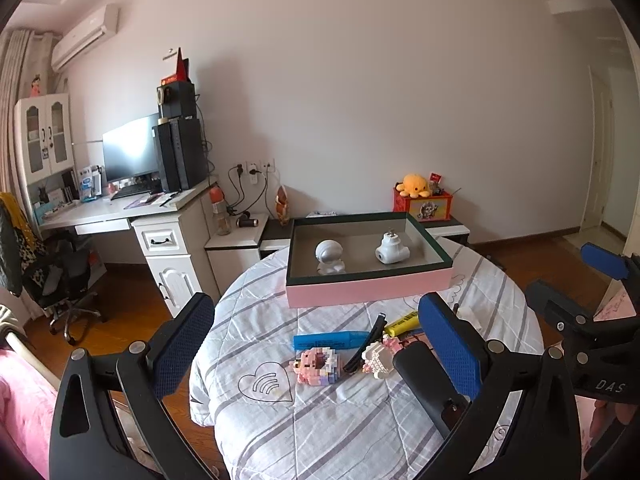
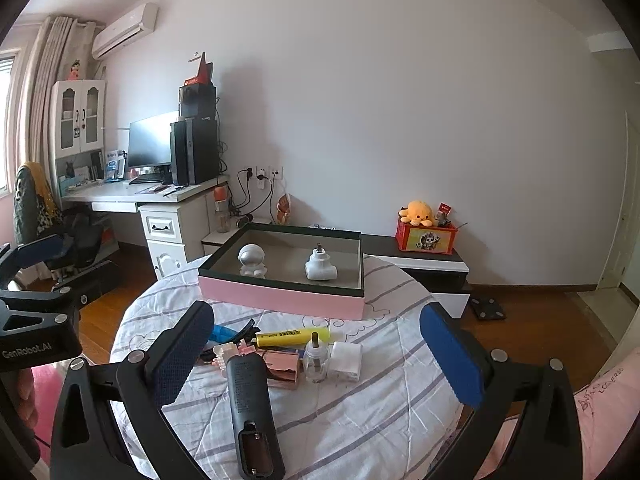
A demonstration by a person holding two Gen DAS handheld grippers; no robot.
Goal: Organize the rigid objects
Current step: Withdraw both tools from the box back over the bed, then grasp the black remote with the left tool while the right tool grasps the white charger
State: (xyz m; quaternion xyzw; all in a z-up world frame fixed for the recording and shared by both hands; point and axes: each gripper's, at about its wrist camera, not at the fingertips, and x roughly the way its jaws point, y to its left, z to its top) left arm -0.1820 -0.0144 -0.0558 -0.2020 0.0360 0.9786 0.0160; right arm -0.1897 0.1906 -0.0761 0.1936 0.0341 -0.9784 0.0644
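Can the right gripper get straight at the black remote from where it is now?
Probably yes: the right gripper is open, and the black remote lies between its fingers with nothing on top.

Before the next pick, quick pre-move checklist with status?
1. Left tongs open and holding nothing: ok.
2. Right tongs open and holding nothing: ok.
3. Free floor space in the box beside the astronaut figure and white plug: ok.
4. Black remote lies between the right fingers, unobstructed from above: ok.
5. Small bottle upright, close to the remote and white cube; knock risk: not ok.
6. Hair clip overlapping the blue marker; clean grasp: cannot tell.
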